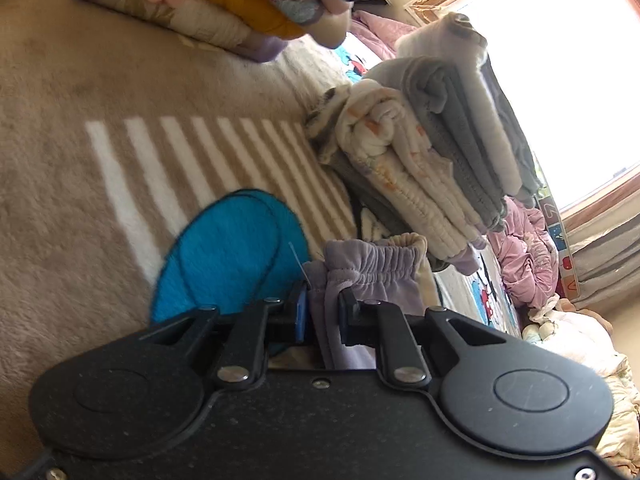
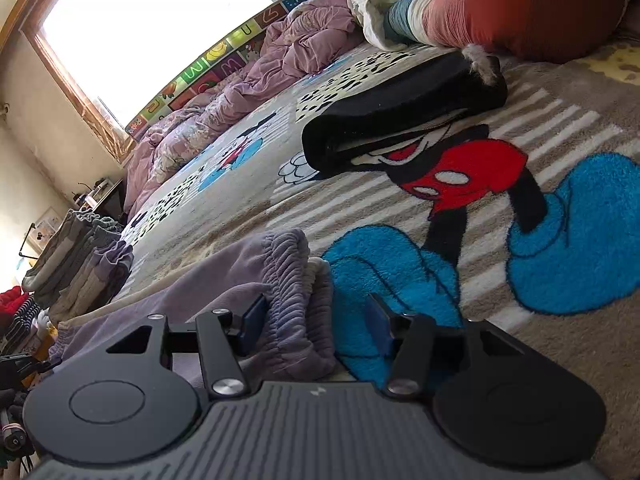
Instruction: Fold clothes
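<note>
A pair of lavender trousers with a gathered elastic waistband lies on a beige plush blanket. In the left wrist view my left gripper is shut on one end of that waistband, with the cloth pinched between the blue pads. In the right wrist view the other end of the trousers' waistband sits between the fingers of my right gripper. Its left pad touches the cloth, while the right pad stands apart from it over a blue patch of the blanket, so this gripper is open.
A stack of folded clothes stands just beyond the trousers. Folded quilts are piled at the back. A folded black garment lies on the cartoon-print blanket. A crumpled purple quilt lines the window side, and a person's leg in rust-red rests at the far right.
</note>
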`<action>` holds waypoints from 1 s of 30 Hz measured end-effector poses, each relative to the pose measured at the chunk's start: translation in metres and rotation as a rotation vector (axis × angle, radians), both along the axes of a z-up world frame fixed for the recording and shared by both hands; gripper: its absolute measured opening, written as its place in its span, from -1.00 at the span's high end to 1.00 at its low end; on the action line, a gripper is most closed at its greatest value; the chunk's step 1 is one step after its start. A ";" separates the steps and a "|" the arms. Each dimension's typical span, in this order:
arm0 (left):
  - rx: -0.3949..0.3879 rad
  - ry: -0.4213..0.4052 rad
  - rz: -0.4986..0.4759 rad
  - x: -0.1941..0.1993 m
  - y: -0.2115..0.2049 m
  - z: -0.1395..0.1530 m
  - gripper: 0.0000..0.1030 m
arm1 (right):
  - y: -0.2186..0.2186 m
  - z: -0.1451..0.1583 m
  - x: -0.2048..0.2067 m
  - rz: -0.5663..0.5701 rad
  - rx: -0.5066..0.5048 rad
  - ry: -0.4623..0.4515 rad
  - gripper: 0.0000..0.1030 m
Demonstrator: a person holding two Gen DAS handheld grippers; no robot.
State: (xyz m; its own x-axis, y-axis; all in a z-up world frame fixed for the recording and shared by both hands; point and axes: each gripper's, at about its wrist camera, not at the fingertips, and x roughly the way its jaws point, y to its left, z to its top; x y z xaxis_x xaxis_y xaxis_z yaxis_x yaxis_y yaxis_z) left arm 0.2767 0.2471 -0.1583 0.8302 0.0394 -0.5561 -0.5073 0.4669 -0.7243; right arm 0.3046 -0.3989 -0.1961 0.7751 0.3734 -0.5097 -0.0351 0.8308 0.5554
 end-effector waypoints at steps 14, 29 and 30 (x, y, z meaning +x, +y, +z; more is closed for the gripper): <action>0.028 0.000 -0.026 0.020 -0.012 0.005 0.64 | 0.018 0.001 0.015 0.056 0.049 -0.016 -0.38; 0.357 -0.295 -0.320 0.013 -0.140 0.131 0.74 | 0.002 -0.005 0.034 0.069 0.192 -0.014 -0.36; 0.381 -0.306 -0.341 0.012 -0.156 0.137 0.75 | -0.004 -0.006 0.033 0.061 0.233 -0.013 -0.35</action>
State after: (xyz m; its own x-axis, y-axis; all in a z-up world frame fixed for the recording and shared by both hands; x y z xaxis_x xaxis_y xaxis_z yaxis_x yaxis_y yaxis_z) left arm 0.2892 0.0915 -0.0214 0.9513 -0.1079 -0.2887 -0.0776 0.8226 -0.5633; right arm 0.3380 -0.4030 -0.2018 0.7535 0.5261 -0.3943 -0.0897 0.6764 0.7311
